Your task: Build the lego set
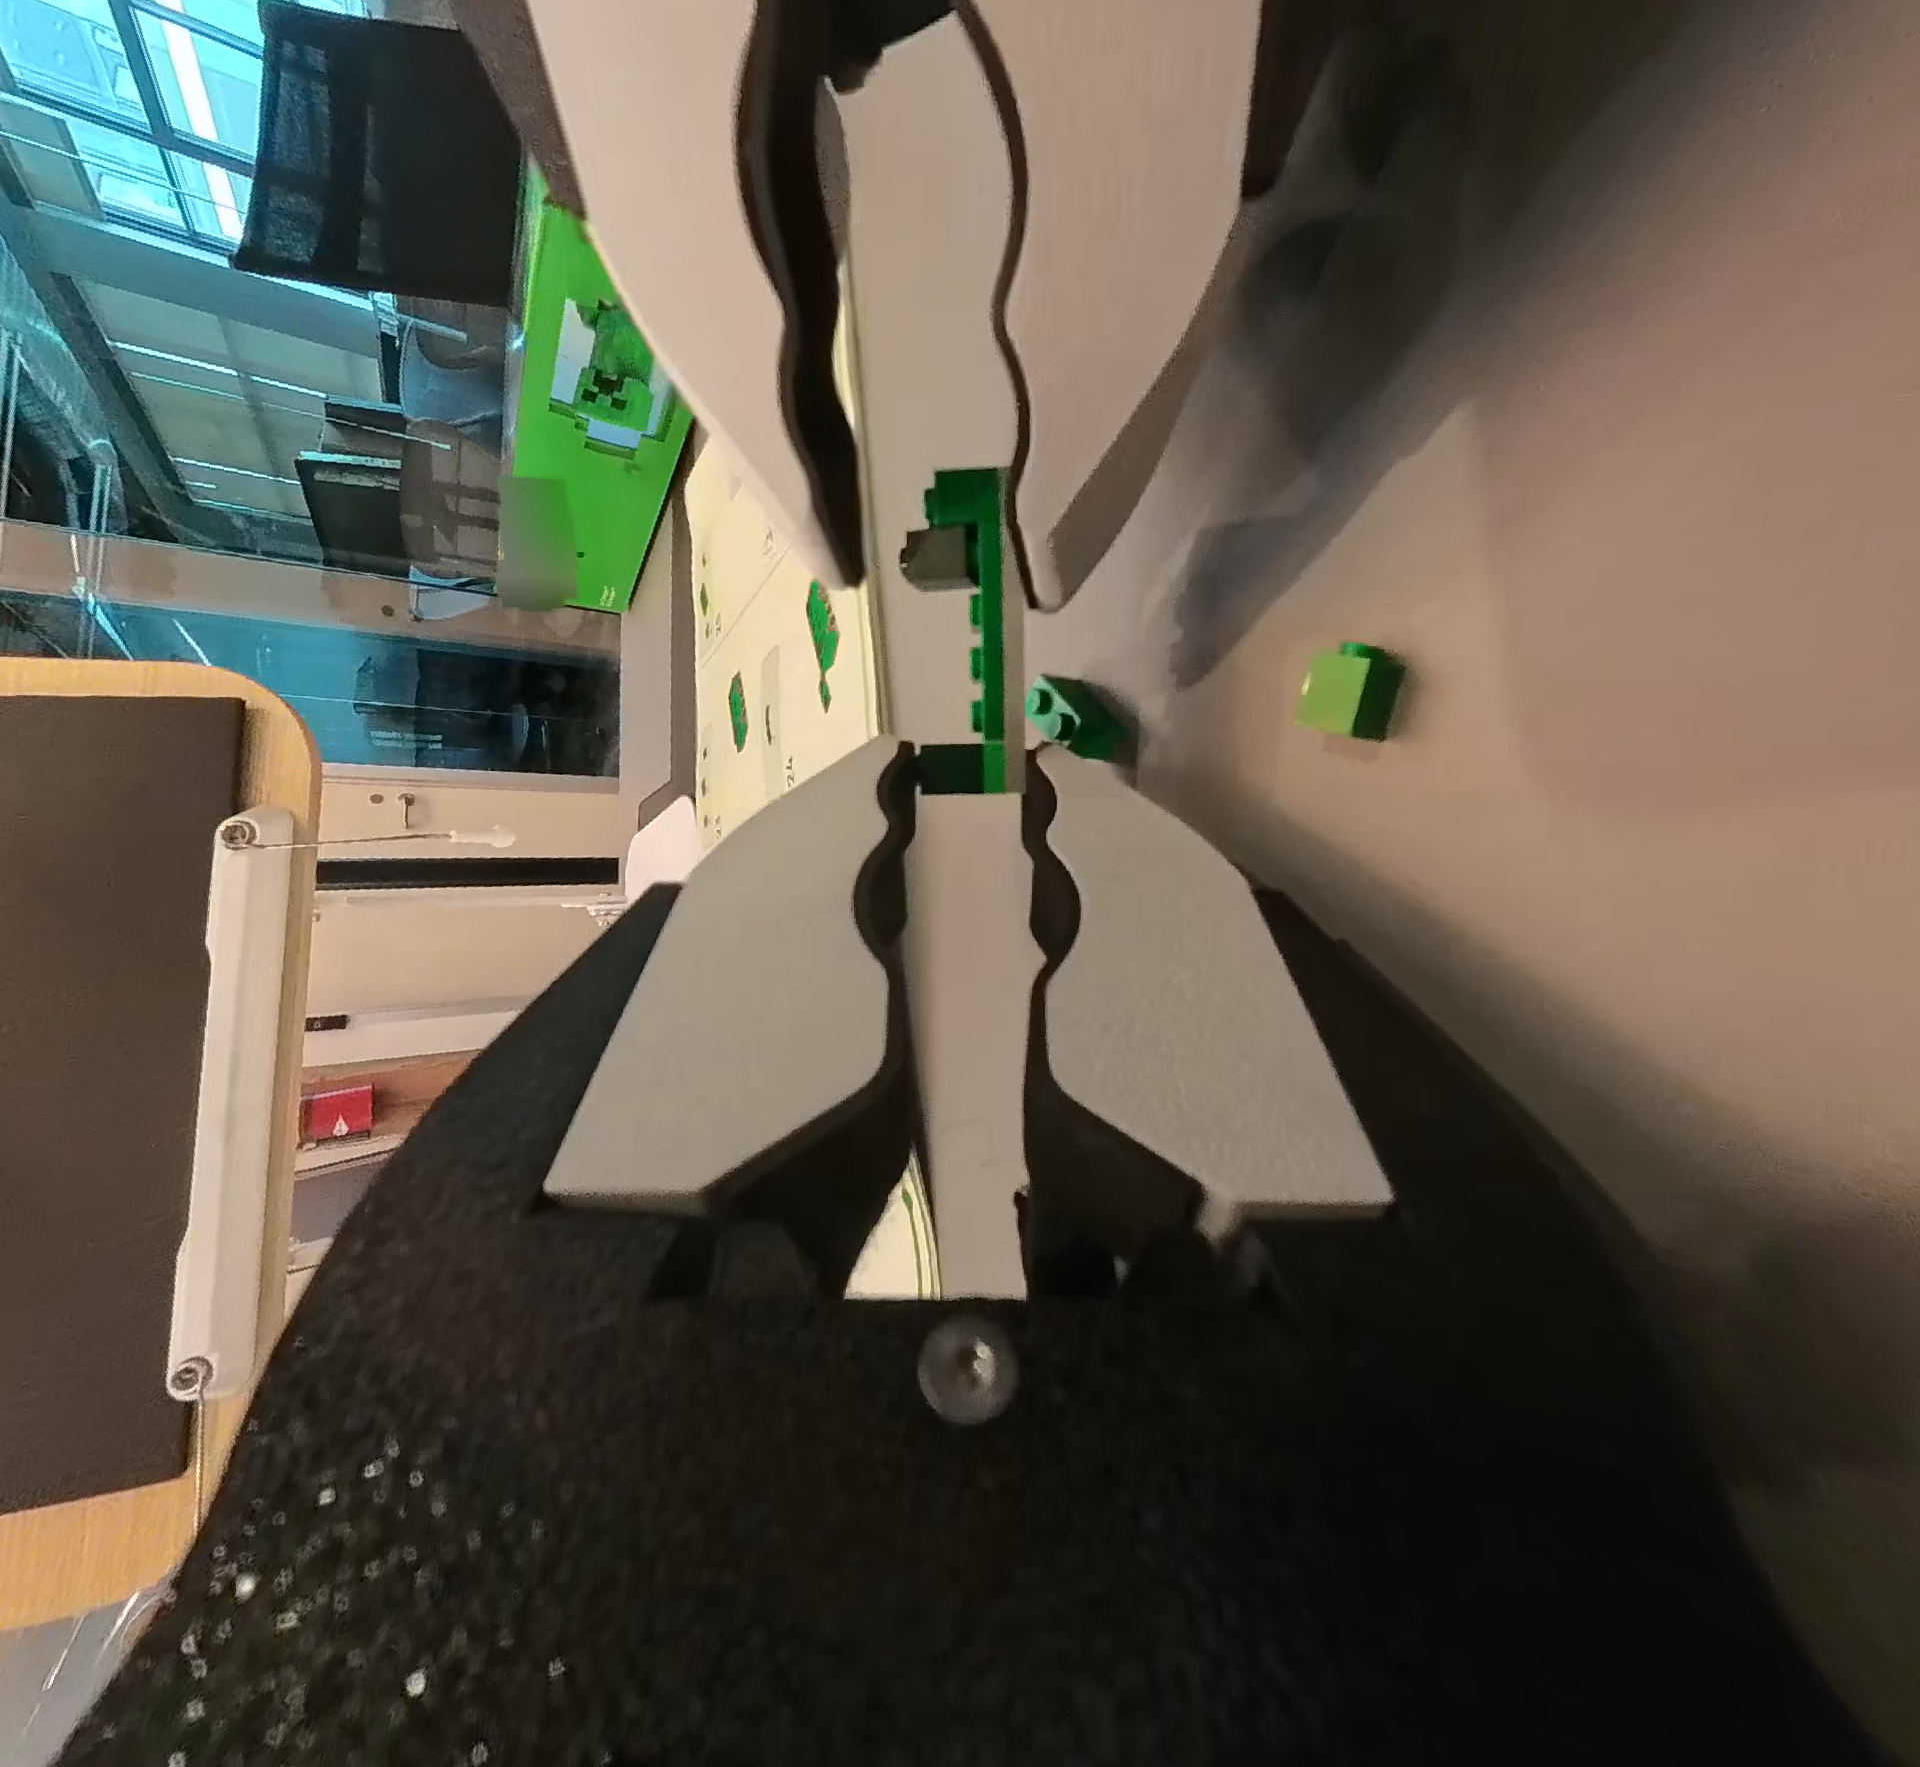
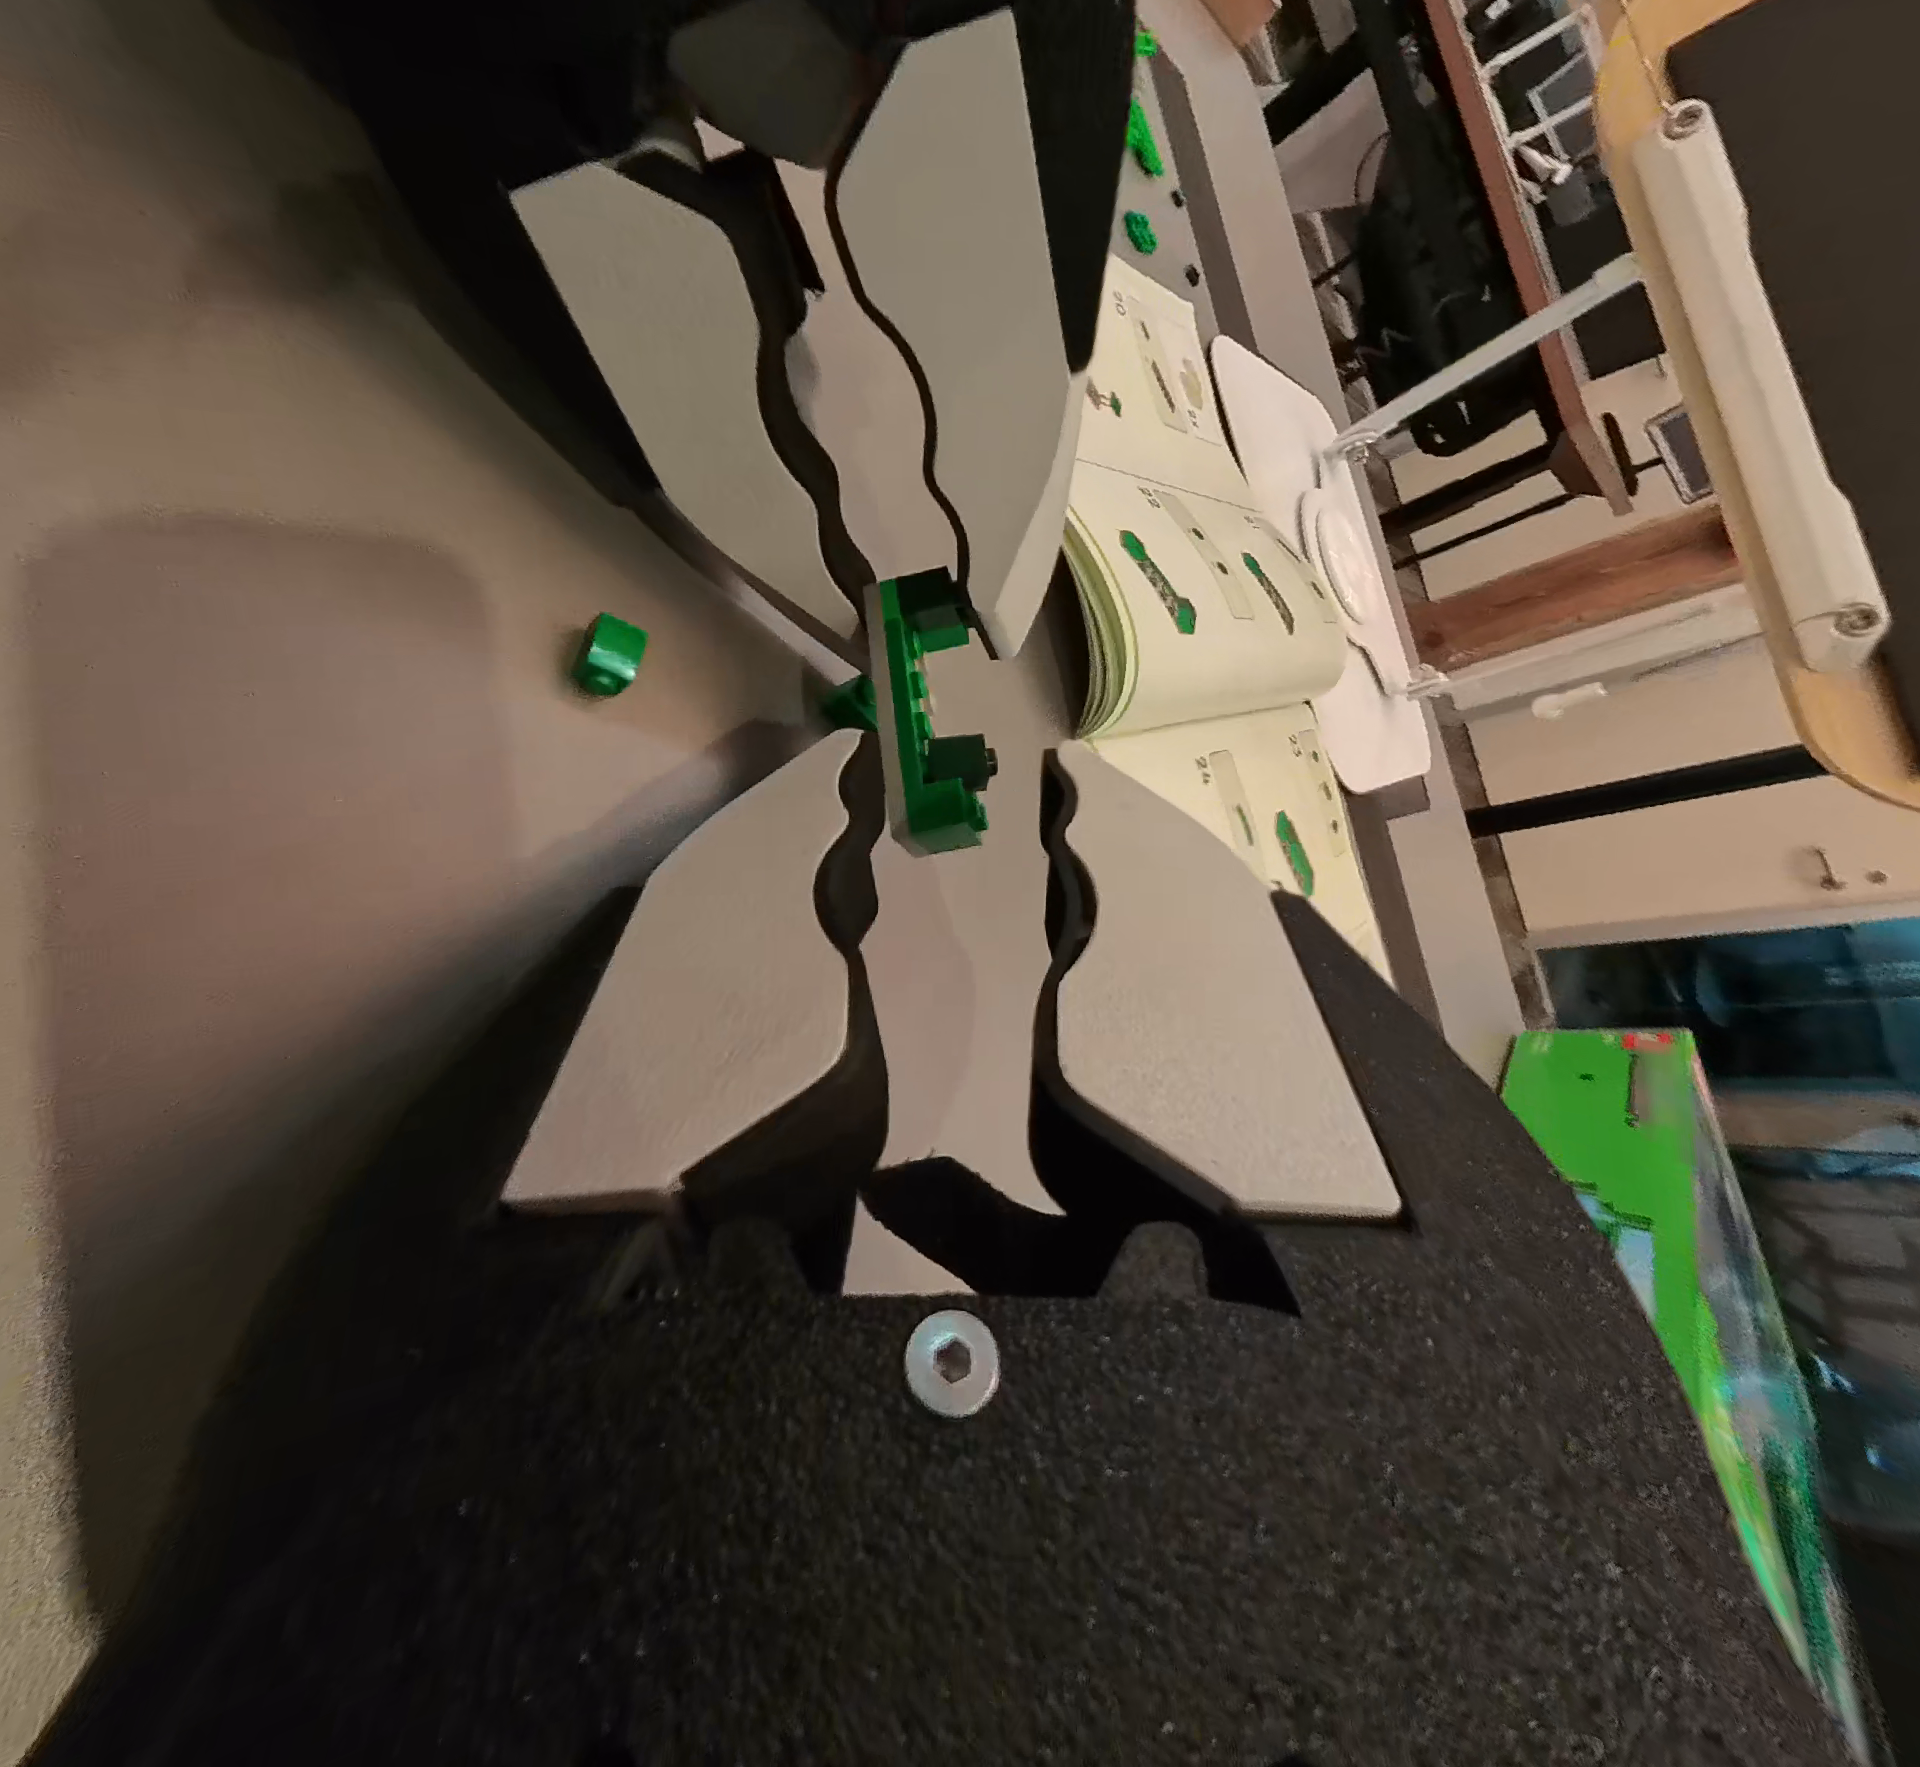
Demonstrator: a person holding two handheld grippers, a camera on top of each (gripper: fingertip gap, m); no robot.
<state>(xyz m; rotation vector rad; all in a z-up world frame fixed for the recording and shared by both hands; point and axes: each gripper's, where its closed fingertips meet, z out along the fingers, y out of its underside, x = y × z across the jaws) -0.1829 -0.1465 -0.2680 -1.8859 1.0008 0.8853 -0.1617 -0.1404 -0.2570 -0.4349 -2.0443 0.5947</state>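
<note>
A long green plate [image 1: 992, 647] carries a dark brick [image 1: 935, 559] near one end. My left gripper [image 1: 971, 761] is shut on the plate's near end and holds it above the grey table [image 1: 1558, 886]. The right gripper [image 1: 945, 585] comes in from the top, its jaws straddling the plate's far end and the dark brick with a gap. In the right wrist view the plate [image 2: 904, 730] stands between my right gripper's [image 2: 956, 756] fingers: the left one is at the plate's back, the right one is apart. The left gripper [image 2: 925, 611] clamps the plate's other end.
A dark green brick [image 1: 1081, 715] and a light green brick [image 1: 1351, 689] lie loose on the table; a green brick [image 2: 608, 652] also shows in the right wrist view. An open instruction booklet [image 2: 1195, 637], a green box [image 1: 592, 387] and a chair [image 2: 1766, 263] are nearby.
</note>
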